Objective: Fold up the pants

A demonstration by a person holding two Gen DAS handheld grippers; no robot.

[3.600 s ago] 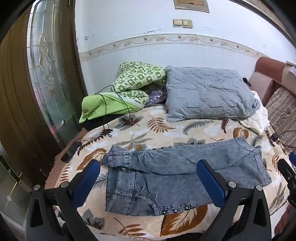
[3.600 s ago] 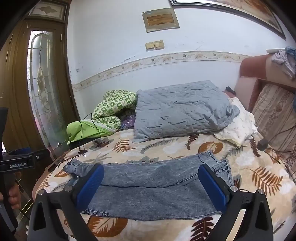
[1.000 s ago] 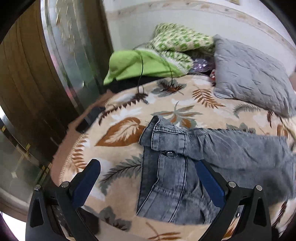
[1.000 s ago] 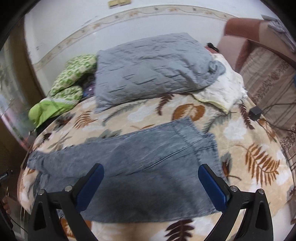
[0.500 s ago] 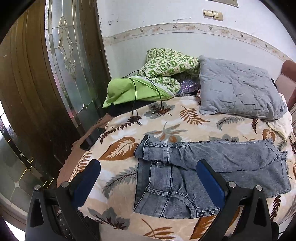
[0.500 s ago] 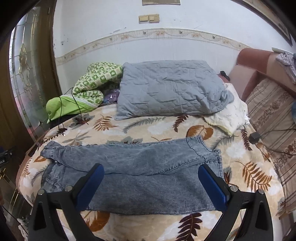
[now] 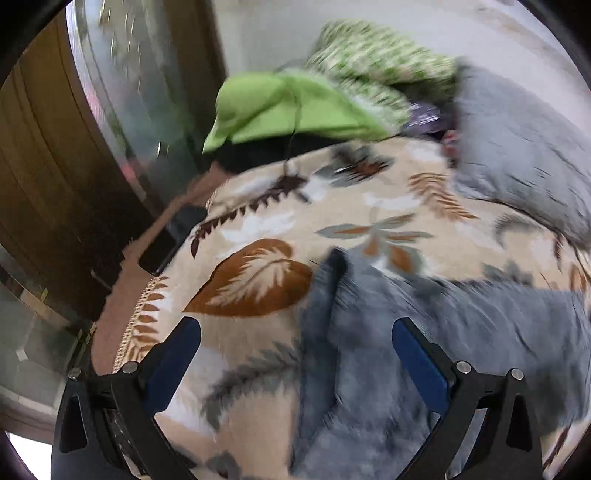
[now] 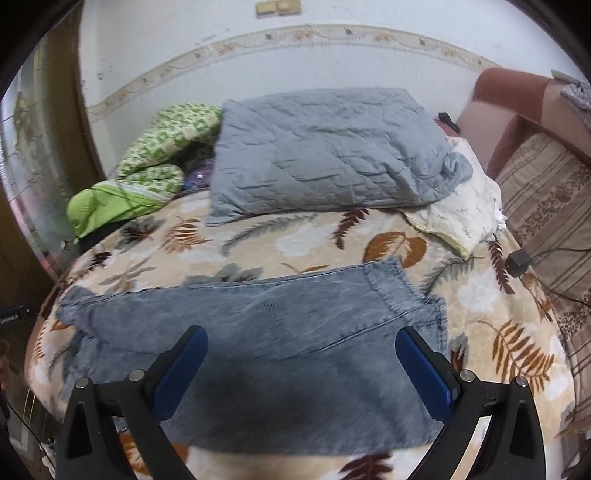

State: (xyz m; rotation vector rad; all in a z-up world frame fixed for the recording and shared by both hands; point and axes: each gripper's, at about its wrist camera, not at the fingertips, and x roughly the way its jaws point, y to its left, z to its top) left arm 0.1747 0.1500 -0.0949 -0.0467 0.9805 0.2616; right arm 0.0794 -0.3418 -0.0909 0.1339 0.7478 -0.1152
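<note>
Bedroom setting: a bed covered by a cream leaf-print blanket (image 8: 303, 236), set against a white wall with a patterned border strip (image 8: 332, 35). Grey denim pants (image 8: 280, 332) are laid flat across the near half of the blanket, legs folded one over the other, waistband toward the left edge and hems toward the right. A grey quilted pillow (image 8: 332, 147) is seen behind the pants, well apart from them, with a green patterned bundle (image 8: 166, 147) at its left and a pale cushion (image 8: 465, 206) at its right. A small black adapter (image 8: 517, 264) lies on the blanket near a striped sofa cushion (image 8: 554, 206).

Right gripper (image 8: 301, 363): jaws spread wide, nothing held, poised over the mid-leg area of the pants.

Left gripper (image 7: 295, 360): jaws also spread wide and empty, over the waistband end (image 7: 325, 295); this view is motion-blurred, so contact with the fabric cannot be judged. A glazed wooden door (image 7: 74, 147) is seen at the left.
</note>
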